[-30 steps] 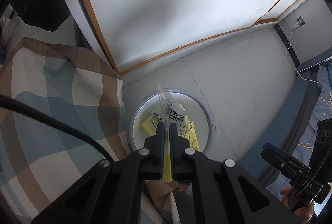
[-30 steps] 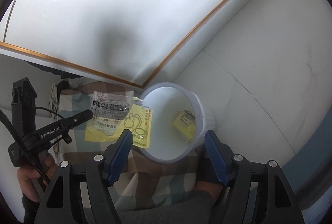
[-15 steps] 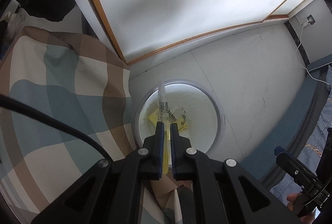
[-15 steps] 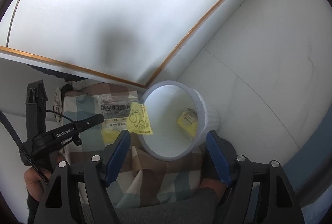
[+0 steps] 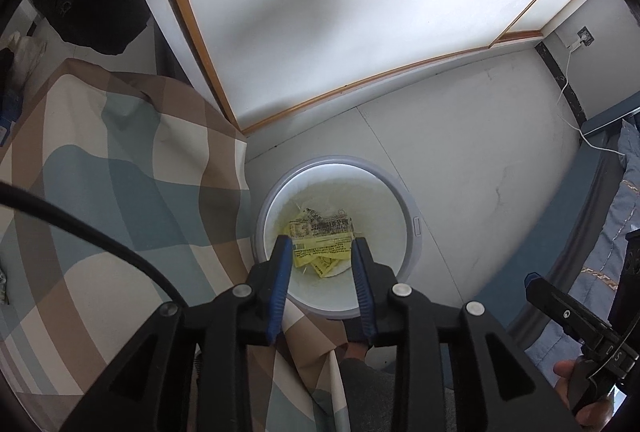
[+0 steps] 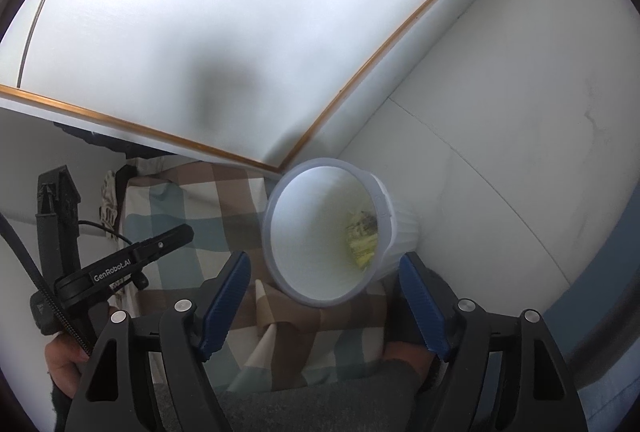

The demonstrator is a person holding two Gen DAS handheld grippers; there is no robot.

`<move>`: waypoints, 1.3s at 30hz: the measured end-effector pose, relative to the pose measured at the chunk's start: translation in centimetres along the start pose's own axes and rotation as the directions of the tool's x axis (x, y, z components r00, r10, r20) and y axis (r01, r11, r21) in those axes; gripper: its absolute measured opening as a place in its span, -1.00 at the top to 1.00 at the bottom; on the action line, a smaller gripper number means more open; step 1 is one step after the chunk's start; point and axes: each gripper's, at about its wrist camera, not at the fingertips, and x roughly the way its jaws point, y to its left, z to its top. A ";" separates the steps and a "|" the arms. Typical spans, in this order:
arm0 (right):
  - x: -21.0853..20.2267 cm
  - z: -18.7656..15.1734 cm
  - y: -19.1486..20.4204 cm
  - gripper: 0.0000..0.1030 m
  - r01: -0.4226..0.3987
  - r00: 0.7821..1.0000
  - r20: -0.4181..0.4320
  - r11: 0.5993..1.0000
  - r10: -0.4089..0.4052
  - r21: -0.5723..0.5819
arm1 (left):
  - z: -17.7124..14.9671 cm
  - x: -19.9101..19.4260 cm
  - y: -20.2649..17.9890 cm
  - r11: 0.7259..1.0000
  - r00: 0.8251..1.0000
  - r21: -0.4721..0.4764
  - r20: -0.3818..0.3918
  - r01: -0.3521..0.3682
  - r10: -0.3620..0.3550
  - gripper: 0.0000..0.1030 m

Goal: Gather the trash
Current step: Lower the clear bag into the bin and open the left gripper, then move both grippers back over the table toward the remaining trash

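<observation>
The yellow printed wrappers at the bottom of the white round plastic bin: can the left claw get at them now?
Probably yes. The left claw hangs above the open bin, jaws opening and empty; nothing covers the wrappers, though they lie deep.

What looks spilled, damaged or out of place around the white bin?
Nothing stands out. The yellow printed wrappers lie at the bottom of the round white plastic bin, which stands upright on the pale floor beside the checked cloth.
</observation>
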 end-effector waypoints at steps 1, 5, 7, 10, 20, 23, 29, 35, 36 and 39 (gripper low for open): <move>-0.1 0.0 0.1 -0.50 0.001 1.000 0.002 1.000 -0.001 0.001 | -0.1 -0.4 0.0 1.000 1.000 0.003 0.009 -0.001 0.001 0.51; -1.0 -0.3 0.6 -0.51 0.008 1.000 0.012 1.000 -0.008 -0.008 | -0.5 -1.7 0.5 1.000 0.999 -0.011 0.039 0.017 -0.016 0.50; -1.5 -0.4 0.9 -0.52 0.009 1.000 0.019 1.000 -0.009 -0.013 | -0.7 -2.6 0.8 1.000 0.998 -0.021 0.057 0.017 -0.015 0.50; -2.5 -0.6 1.7 -0.54 0.006 0.999 0.038 1.000 -0.005 -0.020 | -1.2 -3.7 1.5 0.999 0.997 -0.032 0.076 0.029 -0.027 0.50; -6.8 -1.7 6.7 -0.57 -0.024 0.990 0.135 0.996 0.034 -0.081 | -3.7 -10.3 5.9 0.992 0.974 -0.108 0.221 0.073 -0.047 0.50; -8.1 -2.5 8.9 -0.59 -0.029 0.985 0.165 0.991 0.050 -0.130 | -4.6 -12.3 7.4 0.988 0.962 -0.135 0.271 0.076 -0.037 0.50; -9.8 -4.2 13.6 -0.64 -0.066 0.972 0.205 0.974 0.112 -0.218 | -6.9 -15.0 11.1 0.983 0.933 -0.172 0.359 0.060 0.006 0.50; -10.5 -6.4 18.6 -0.69 -0.130 0.951 0.229 0.941 0.207 -0.312 | -9.6 -17.7 14.8 0.967 0.888 -0.244 0.457 0.070 0.052 0.50; -10.9 -7.0 19.4 -0.72 -0.144 0.944 0.237 0.932 0.230 -0.334 | -10.1 -18.8 15.7 0.965 0.873 -0.255 0.483 0.060 0.073 0.50; -11.7 -8.5 22.2 -0.78 -0.180 0.917 0.261 0.896 0.302 -0.407 | -11.6 -21.4 17.5 0.958 0.825 -0.286 0.547 0.022 0.144 0.50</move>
